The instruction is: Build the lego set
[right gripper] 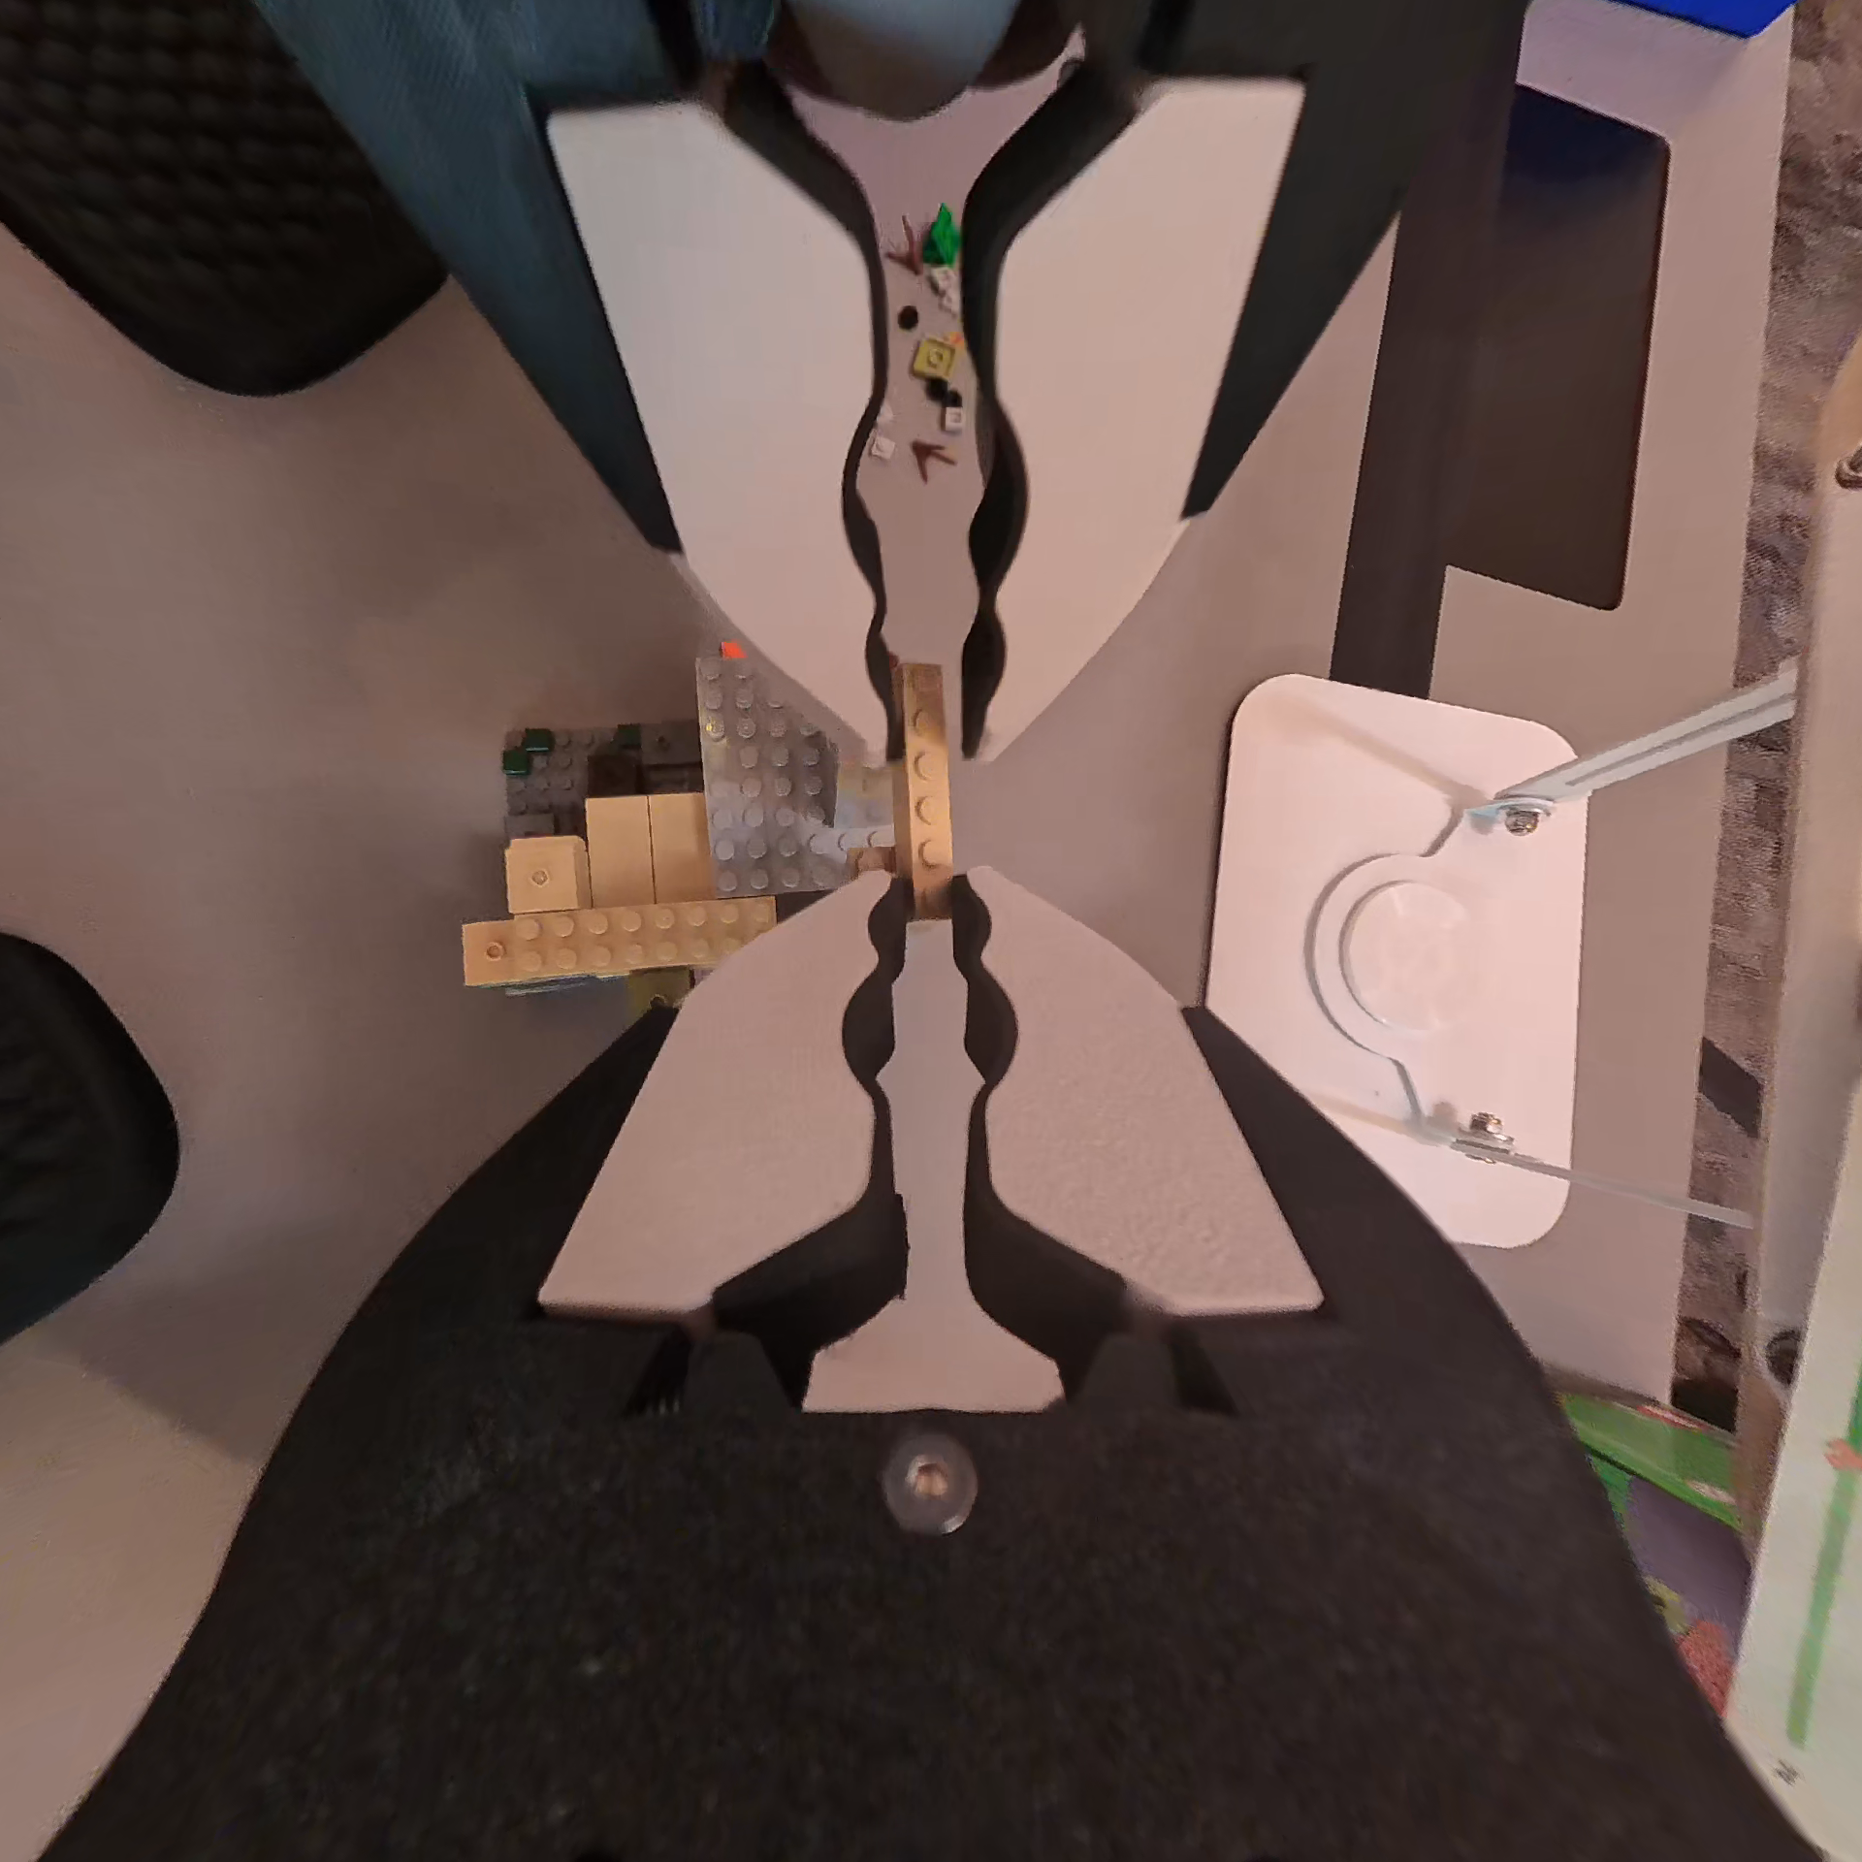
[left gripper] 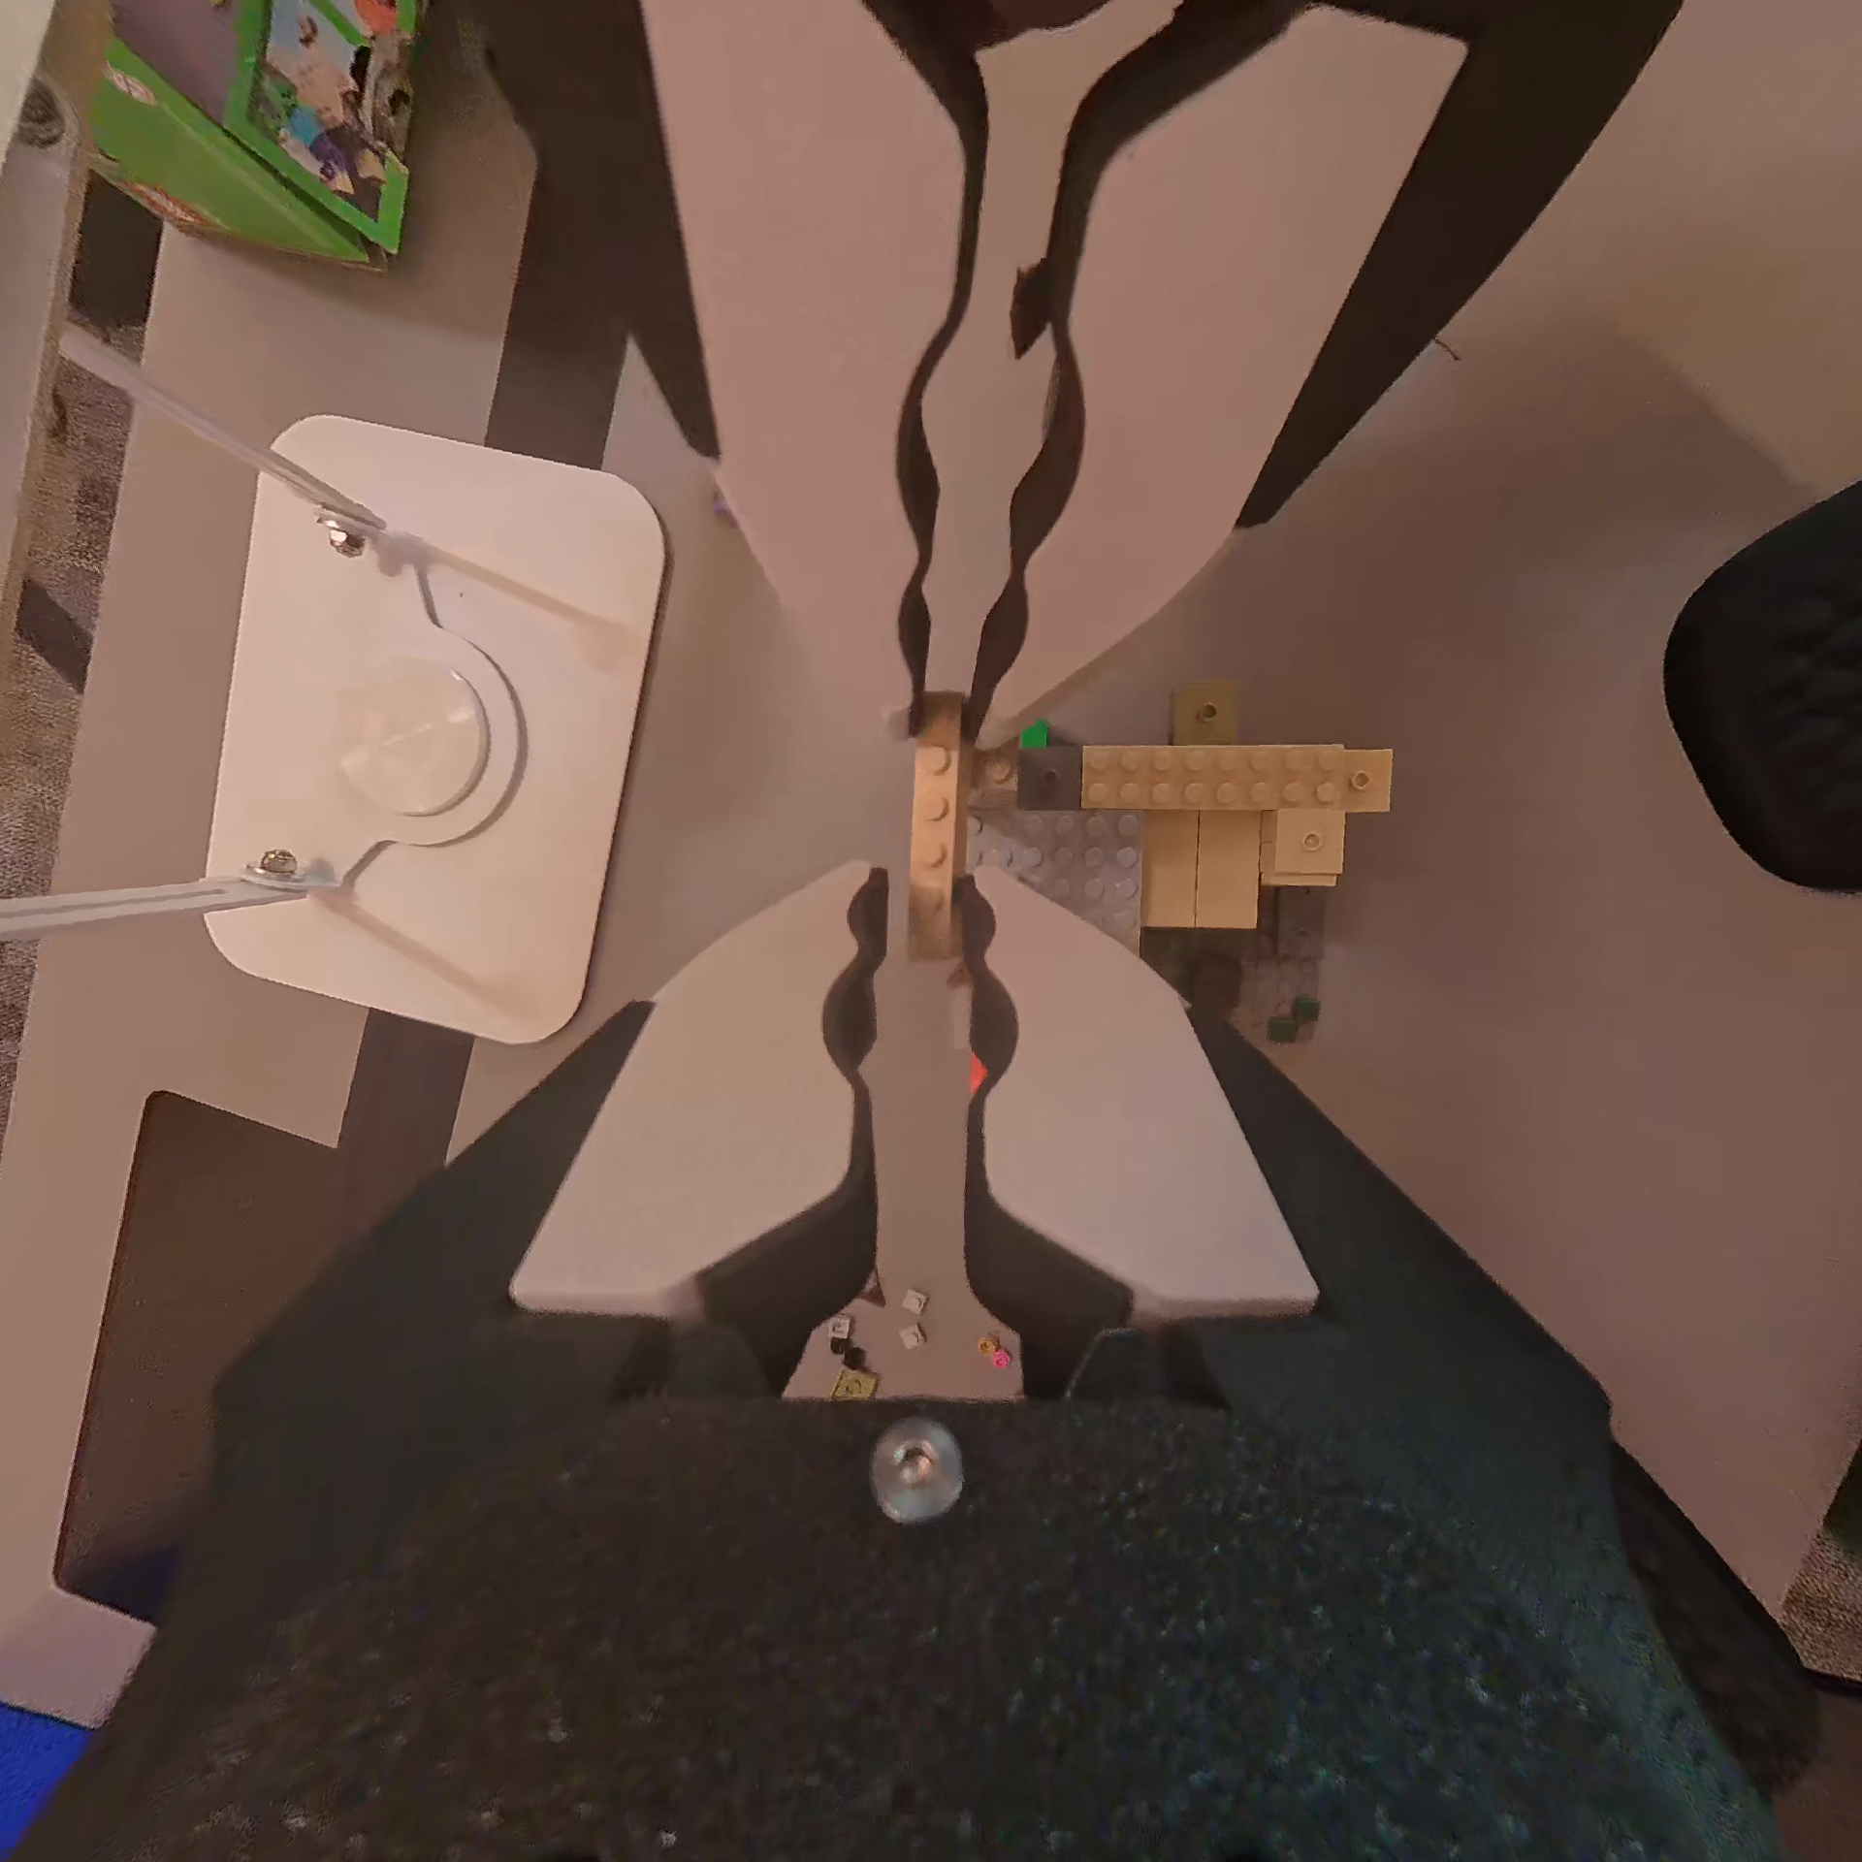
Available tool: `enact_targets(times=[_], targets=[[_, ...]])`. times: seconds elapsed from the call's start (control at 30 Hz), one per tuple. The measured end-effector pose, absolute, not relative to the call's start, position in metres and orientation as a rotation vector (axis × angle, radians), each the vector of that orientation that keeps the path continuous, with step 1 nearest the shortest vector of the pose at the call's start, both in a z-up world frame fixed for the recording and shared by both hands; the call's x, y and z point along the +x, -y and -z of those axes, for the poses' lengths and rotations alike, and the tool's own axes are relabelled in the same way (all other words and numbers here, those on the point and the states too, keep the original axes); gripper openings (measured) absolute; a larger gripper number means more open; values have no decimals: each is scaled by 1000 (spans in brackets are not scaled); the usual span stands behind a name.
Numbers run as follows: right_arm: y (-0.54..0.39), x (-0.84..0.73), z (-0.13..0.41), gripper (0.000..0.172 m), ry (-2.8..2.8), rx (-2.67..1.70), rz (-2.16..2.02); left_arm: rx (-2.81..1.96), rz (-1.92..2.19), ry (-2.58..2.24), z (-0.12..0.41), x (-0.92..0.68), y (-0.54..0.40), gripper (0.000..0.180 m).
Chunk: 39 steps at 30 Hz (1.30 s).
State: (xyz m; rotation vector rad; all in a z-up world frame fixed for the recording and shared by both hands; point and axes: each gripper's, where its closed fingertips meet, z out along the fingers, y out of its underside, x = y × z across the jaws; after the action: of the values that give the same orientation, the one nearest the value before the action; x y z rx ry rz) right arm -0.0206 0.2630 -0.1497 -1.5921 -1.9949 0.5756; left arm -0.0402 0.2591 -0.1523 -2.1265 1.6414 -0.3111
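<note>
The black body of the left gripper [left gripper: 922,907] filled the bottom of its own view. Its two fingers reached forward to either side of the near end of a tan brick [left gripper: 937,826]. One pad lay against the brick's side, while a sliver of table showed between the other pad [left gripper: 856,927] and the brick, so the jaws stood a little apart around it rather than clamped.

The right gripper [right gripper: 922,902] faced it from the opposite side, nose to nose. Its fingers were closed on the brick's other end, with both pads pressed to its sides.

The brick was one stud wide and several long. Its long axis ran straight along the line from one gripper to the other, so each gripper met it end-on. Neither was nearer, as each had one end.

The brick sat at the edge of a small brick build [left gripper: 1209,778] of tan and grey plates on the white table [left gripper: 1511,1008]. Whether it was joined to the build could not be told.

A white base plate [left gripper: 423,725] with metal struts lay on the brick's other side. Small loose pieces [left gripper: 907,1330] were scattered behind the left gripper's fingers.

A green printed box [left gripper: 252,131] stood at the table's far corner. It bore pictures, but no brand or writing could be made out.
</note>
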Motion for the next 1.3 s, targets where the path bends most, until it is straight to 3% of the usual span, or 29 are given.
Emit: enact_targets(times=[1.3], targets=[[-261,-20,150,8,2098,-1490,-465,-2055,324,-1661,150,-50,-251,8]])
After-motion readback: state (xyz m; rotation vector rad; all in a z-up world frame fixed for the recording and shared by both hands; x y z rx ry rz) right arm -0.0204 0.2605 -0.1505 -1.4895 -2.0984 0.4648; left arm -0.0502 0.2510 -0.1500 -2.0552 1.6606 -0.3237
